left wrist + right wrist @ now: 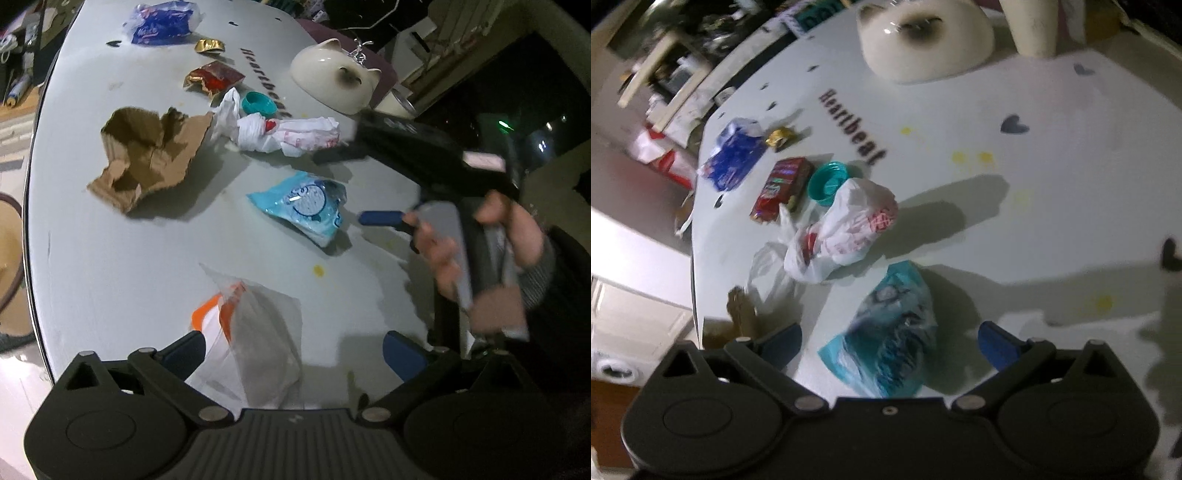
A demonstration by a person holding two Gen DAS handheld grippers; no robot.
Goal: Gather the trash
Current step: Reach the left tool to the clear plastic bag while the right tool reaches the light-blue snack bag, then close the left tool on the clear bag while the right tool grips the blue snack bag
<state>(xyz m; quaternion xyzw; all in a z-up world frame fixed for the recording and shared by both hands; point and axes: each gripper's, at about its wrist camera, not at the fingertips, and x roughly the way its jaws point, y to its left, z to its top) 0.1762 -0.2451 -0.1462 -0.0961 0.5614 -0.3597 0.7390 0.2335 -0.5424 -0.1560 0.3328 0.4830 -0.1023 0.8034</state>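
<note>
My left gripper (pixel 291 349) has its blue fingers (pixel 186 350) spread wide at the bottom of the left wrist frame, and a clear plastic bag with an orange mark (pixel 251 332) lies on the white tabletop (pixel 110 258) between them; I cannot tell if the left finger touches it. My right gripper (pixel 890 345) also has its fingers (pixel 997 345) spread, with a light blue wrapper (pixel 890 339) lying between them at the lower centre of the right wrist frame, apart from both fingers. In the left wrist frame this same wrapper sits at the centre, just beside the blue fingertip of the right gripper, and a hand (pixel 491 243) holds the handle at the right edge. Above the wrapper lies a knotted white plastic bag with red print (pixel 842 229), touching a teal round lid (pixel 827 182). A red snack wrapper (pixel 783 188) is just beside the lid, then a small gold wrapper (pixel 779 136) and a blue plastic bag (pixel 733 158) toward the upper left. A torn brown paper bag (pixel 147 155) lies at the left of the left wrist frame. A cream cat-shaped bowl (pixel 923 37) stands upside down at the top.
</note>
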